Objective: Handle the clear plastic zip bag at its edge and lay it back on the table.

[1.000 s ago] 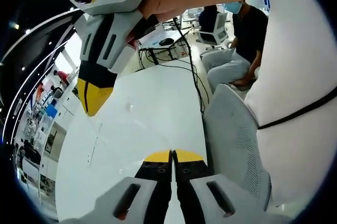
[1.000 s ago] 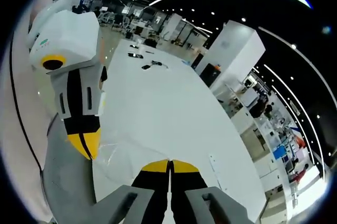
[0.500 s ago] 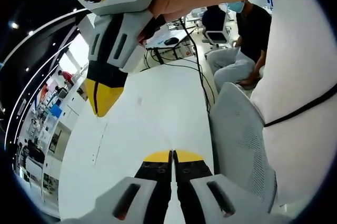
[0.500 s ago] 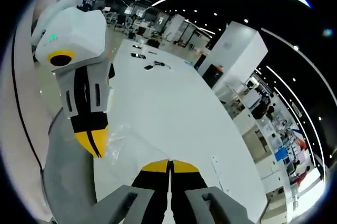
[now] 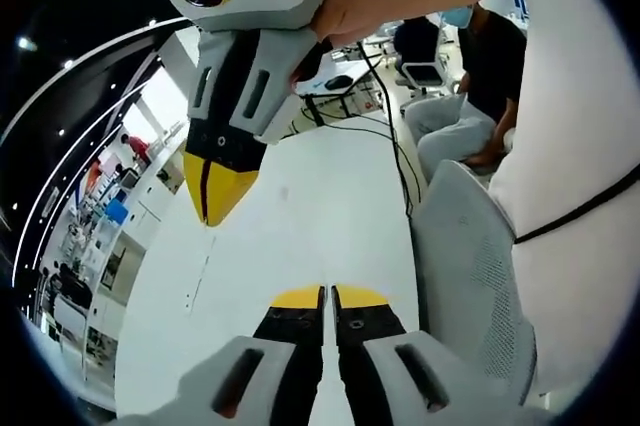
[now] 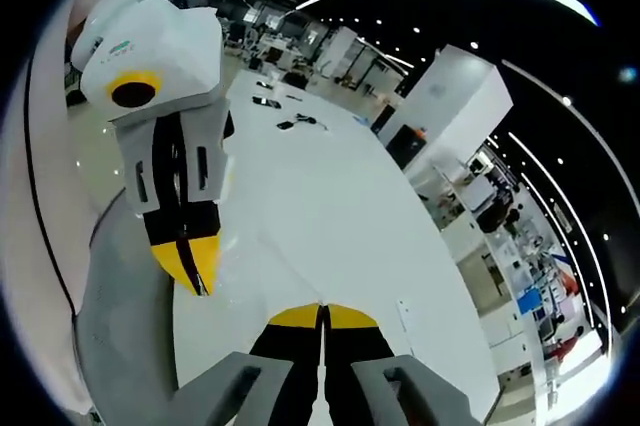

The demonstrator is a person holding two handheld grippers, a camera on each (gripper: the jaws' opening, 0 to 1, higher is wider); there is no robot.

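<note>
- Currently both jaws sit closed: left gripper [image 5: 328, 298] and right gripper [image 6: 322, 318] pinch the bag [image 6: 235, 271], suspended between them above the table [image 6: 330, 206].
- Film seems light, limp, slippery; grip its edge.

I see a grey mesh chair [image 5: 470, 256] beside the white table [image 5: 300, 236], black cables [image 5: 375, 131] at its far end.

Two grippers are showing: the left gripper [image 5: 328, 295] at the bottom centre and the right gripper [image 5: 216, 214] at upper left. One clear plastic zip bag [image 6: 240, 258] is hanging at lower left. One white table [image 6: 320, 206] is spreading across the middle. One grey chair [image 5: 470, 266] is standing at right. Two seated people [image 5: 478, 66] are sitting at upper right.
</note>
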